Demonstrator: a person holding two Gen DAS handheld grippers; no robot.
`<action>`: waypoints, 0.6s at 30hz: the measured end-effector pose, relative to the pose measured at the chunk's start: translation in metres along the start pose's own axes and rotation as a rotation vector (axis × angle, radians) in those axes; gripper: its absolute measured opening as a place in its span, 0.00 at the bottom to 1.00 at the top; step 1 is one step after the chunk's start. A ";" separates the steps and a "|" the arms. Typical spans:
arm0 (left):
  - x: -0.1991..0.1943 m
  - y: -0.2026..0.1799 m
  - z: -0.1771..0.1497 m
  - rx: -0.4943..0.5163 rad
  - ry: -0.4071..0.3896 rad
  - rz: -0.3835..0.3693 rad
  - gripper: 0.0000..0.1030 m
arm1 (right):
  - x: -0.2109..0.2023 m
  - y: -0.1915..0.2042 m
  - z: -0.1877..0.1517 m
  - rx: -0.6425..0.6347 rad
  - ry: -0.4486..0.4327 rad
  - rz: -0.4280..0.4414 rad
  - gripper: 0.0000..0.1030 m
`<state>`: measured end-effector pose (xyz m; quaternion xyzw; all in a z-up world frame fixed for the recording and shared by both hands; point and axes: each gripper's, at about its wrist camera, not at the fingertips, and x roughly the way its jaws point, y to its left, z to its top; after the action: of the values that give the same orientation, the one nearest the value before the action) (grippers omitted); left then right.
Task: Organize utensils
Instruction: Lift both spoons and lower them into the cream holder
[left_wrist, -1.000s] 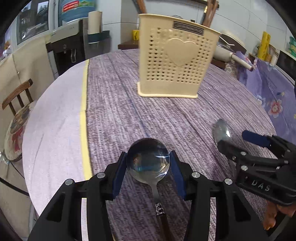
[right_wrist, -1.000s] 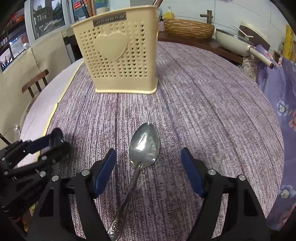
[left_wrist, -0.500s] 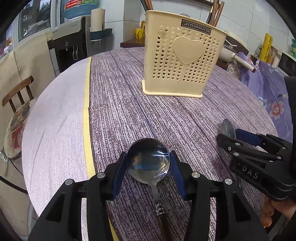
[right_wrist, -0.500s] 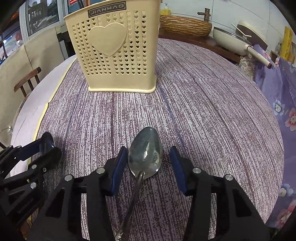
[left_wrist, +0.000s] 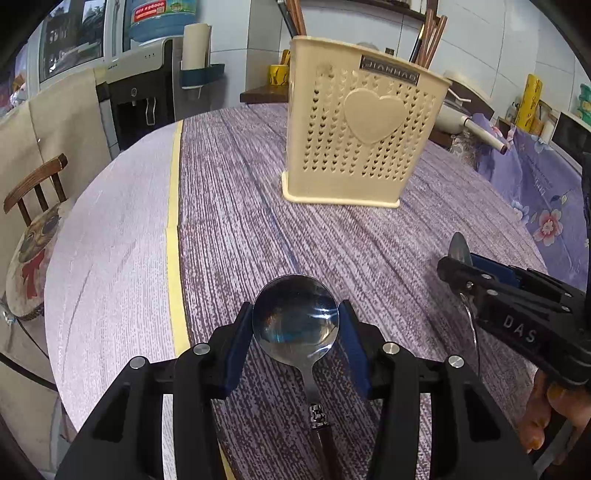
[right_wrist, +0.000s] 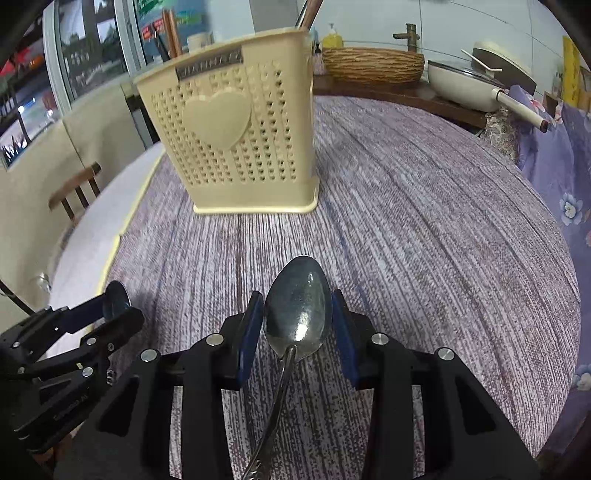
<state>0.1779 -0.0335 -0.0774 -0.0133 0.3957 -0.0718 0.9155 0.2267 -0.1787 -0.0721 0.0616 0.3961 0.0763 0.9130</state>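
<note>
Left wrist view: the left tool (left_wrist: 295, 328) grips the round spoon (left_wrist: 295, 319) by its bowl, both blue pads touching the bowl's sides, with the dark handle running back between the tool's arms toward the camera. Off to the right in that view the right tool (left_wrist: 460, 264) shows side-on, a person's fingers (left_wrist: 543, 417) wrapped under its body and the tip of a second spoon poking out between its pads. Right wrist view has the right tool (right_wrist: 297, 325) with the oval spoon (right_wrist: 297, 302) between its blue pads; its jaws are closing, and the pads already press on the edges of the bowl, the patterned handle trailing back and down to the left. Both spoons sit just above the purple-striped cloth on the counter (right_wrist: 424, 229). Ahead of both tools, well apart from them, stands the cream utensil holder (left_wrist: 362, 133) with heart-shaped holes, upright, with chopsticks (left_wrist: 430, 33) sticking out of its top. Nothing lies on the cloth between the tools and the holder. A wooden chair (left_wrist: 33, 184) stands beside the counter's left edge, and a pan (right_wrist: 476, 88) sits beyond its far side.
</note>
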 end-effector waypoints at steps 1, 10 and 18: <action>-0.003 0.000 0.002 -0.001 -0.013 -0.003 0.45 | -0.004 -0.002 0.002 0.011 -0.011 0.015 0.37; -0.028 -0.006 0.023 0.002 -0.109 -0.034 0.45 | -0.049 -0.012 0.021 0.046 -0.114 0.094 0.37; -0.052 -0.012 0.042 0.012 -0.201 -0.047 0.45 | -0.082 -0.004 0.029 0.003 -0.188 0.114 0.37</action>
<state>0.1714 -0.0392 -0.0104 -0.0240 0.3012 -0.0938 0.9486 0.1929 -0.2000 0.0054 0.0922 0.3049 0.1212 0.9401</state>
